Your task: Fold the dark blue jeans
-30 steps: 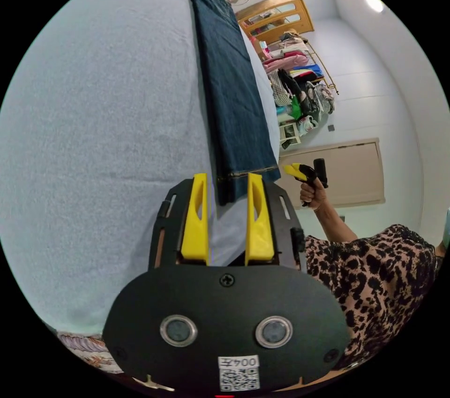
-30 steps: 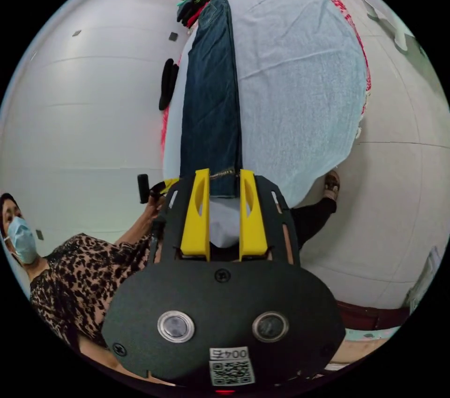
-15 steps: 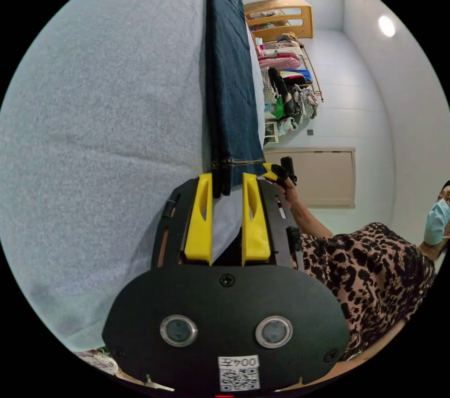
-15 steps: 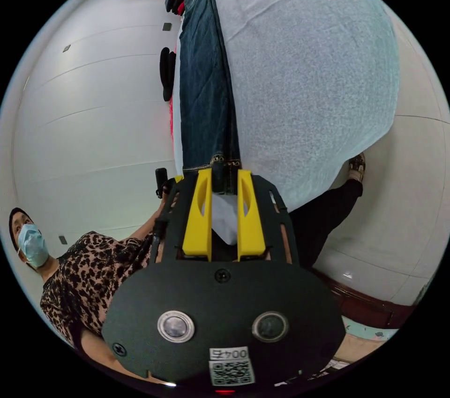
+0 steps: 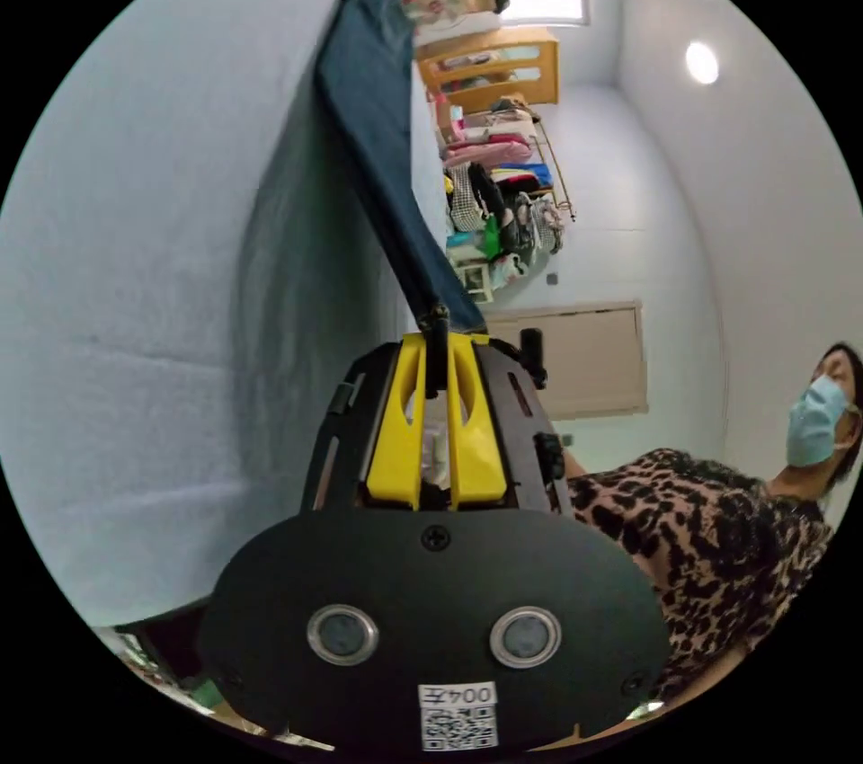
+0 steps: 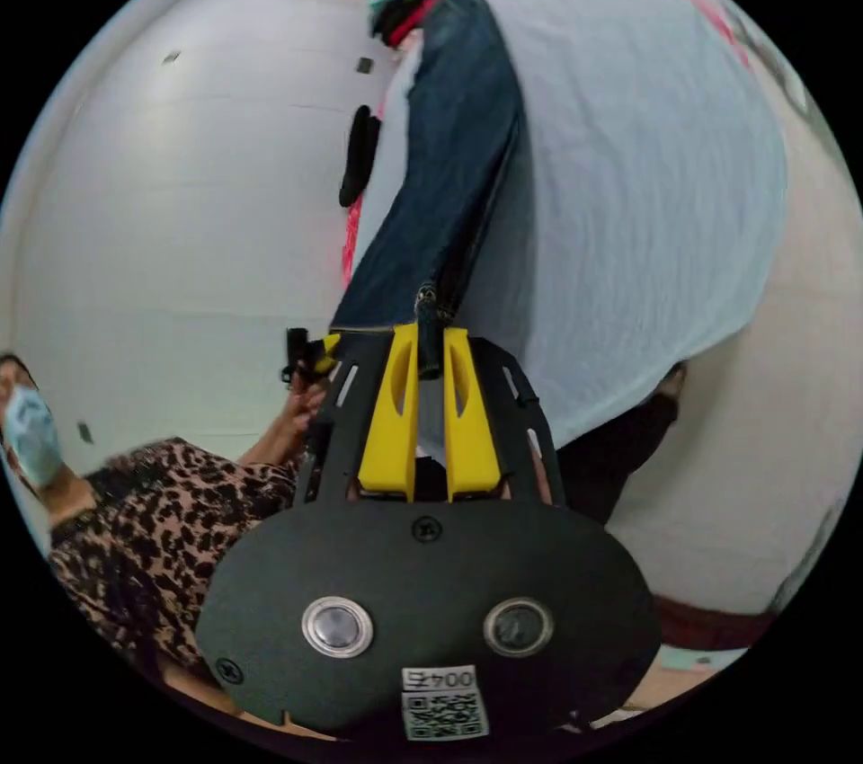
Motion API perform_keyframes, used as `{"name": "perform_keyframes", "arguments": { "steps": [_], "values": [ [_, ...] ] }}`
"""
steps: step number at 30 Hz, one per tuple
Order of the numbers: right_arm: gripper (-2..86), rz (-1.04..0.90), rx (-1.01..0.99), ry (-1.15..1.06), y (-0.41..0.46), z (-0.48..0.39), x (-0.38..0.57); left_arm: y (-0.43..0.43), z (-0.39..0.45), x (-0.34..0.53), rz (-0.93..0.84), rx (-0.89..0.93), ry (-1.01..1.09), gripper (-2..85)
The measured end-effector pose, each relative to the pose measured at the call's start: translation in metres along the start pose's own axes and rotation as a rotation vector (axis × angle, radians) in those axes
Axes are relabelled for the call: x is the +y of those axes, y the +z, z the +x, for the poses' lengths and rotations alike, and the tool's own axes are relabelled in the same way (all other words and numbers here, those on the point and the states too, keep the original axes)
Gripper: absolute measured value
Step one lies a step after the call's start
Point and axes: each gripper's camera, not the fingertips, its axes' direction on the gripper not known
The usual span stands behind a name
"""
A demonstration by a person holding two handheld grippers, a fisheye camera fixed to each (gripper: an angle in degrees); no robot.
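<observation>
The dark blue jeans point(image 5: 378, 144) lie folded lengthwise along one edge of a bed covered in pale blue cloth point(image 5: 153, 279). Their hem end is lifted off the bed. My left gripper point(image 5: 438, 342) is shut on one hem corner, its yellow jaws pressed together on the denim. In the right gripper view the jeans point(image 6: 449, 162) rise from the bed cover point(image 6: 647, 198) toward my right gripper point(image 6: 430, 334), which is shut on the other hem corner. The left gripper point(image 6: 310, 350) also appears at the left of that view, in the person's hand.
A person in a leopard-print top point(image 5: 710, 530) stands beside the bed. A rack of clothes point(image 5: 503, 207) and wooden furniture point(image 5: 490, 63) stand by the far wall. A pile of folded garments point(image 6: 404, 4) sits at the head of the bed.
Both grippers went from open around the hem to shut on it. The hem end has since risen off the bed, casting a shadow on the cover.
</observation>
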Motion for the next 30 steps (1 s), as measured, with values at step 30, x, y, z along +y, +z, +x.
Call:
{"name": "perform_keyframes", "arguments": {
  "steps": [30],
  "values": [
    [9.0,-0.277,0.371,0.058,0.029,-0.183,0.063,0.128,-0.077,-0.02,-0.195,-0.323,0.096,5.8]
  ]
}}
